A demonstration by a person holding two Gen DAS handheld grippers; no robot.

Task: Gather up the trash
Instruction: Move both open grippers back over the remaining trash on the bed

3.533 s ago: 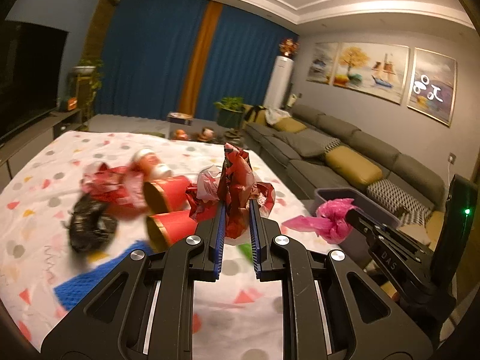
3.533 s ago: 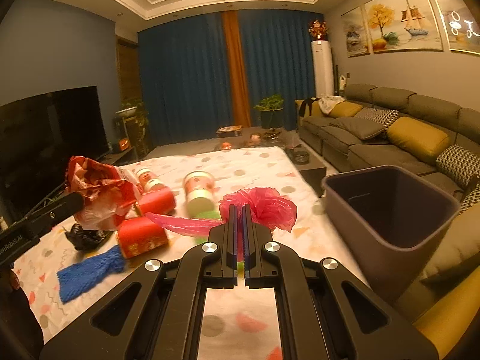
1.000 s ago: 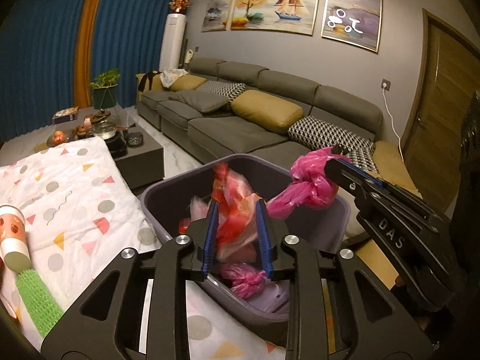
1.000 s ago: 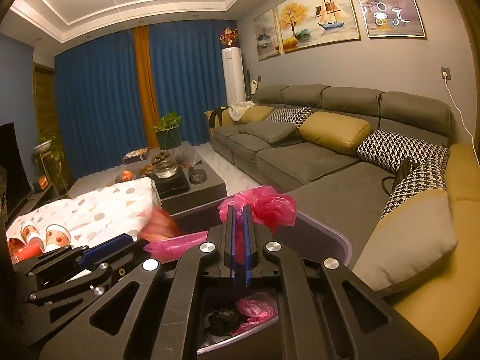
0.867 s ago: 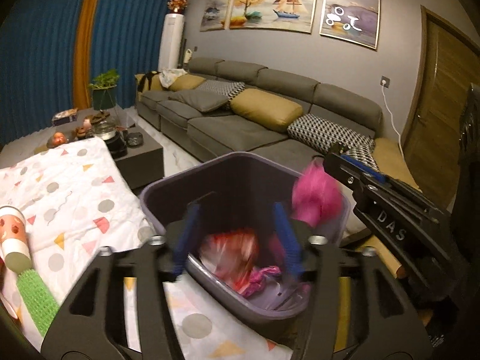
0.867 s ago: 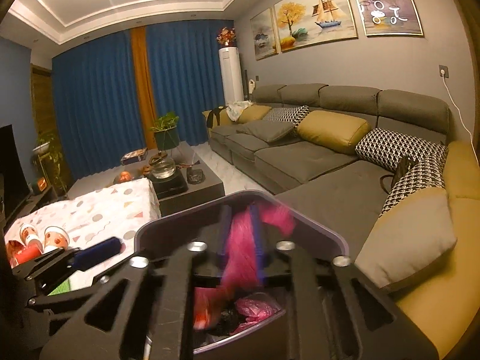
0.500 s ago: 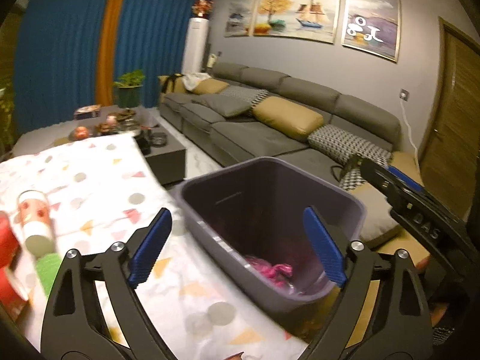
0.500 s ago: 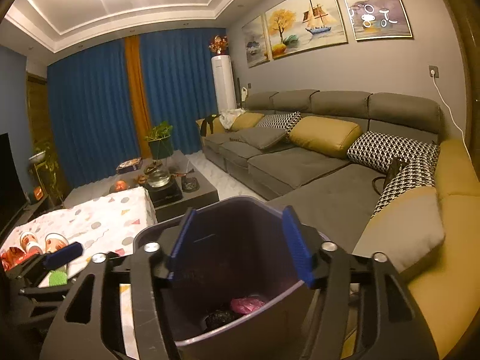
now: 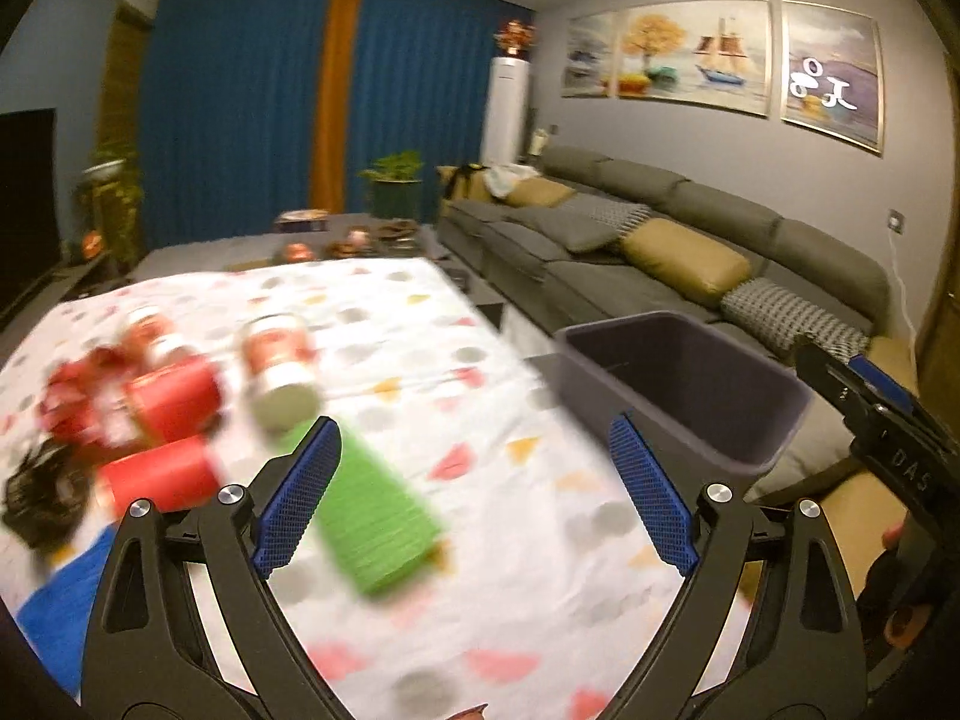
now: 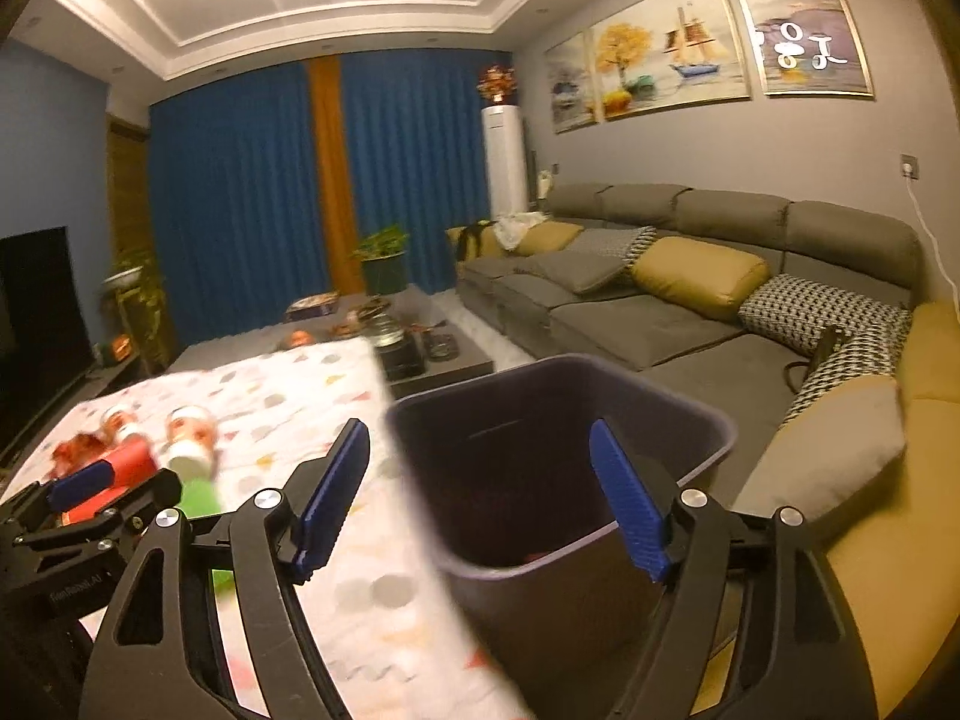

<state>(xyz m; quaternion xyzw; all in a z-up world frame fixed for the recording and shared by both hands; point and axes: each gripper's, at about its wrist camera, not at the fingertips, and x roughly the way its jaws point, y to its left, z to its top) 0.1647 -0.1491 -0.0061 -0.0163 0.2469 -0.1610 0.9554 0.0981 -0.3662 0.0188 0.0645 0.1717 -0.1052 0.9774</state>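
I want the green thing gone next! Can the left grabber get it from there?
Probably yes. The left gripper is open and empty, and the green thing lies uncovered on the spotted cloth just ahead, nothing blocking it.

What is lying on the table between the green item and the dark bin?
In the left wrist view, only the patterned tablecloth lies between the green item and the bin; no trash shows on that stretch.

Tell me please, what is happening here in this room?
A person with a gripper in each hand is collecting trash from a table with a dotted cloth. Both grippers hold nothing. The left gripper, wide open, faces the remaining litter: a green item, red cups and a can. The right gripper, its jaws opening, hovers at the gray bin.
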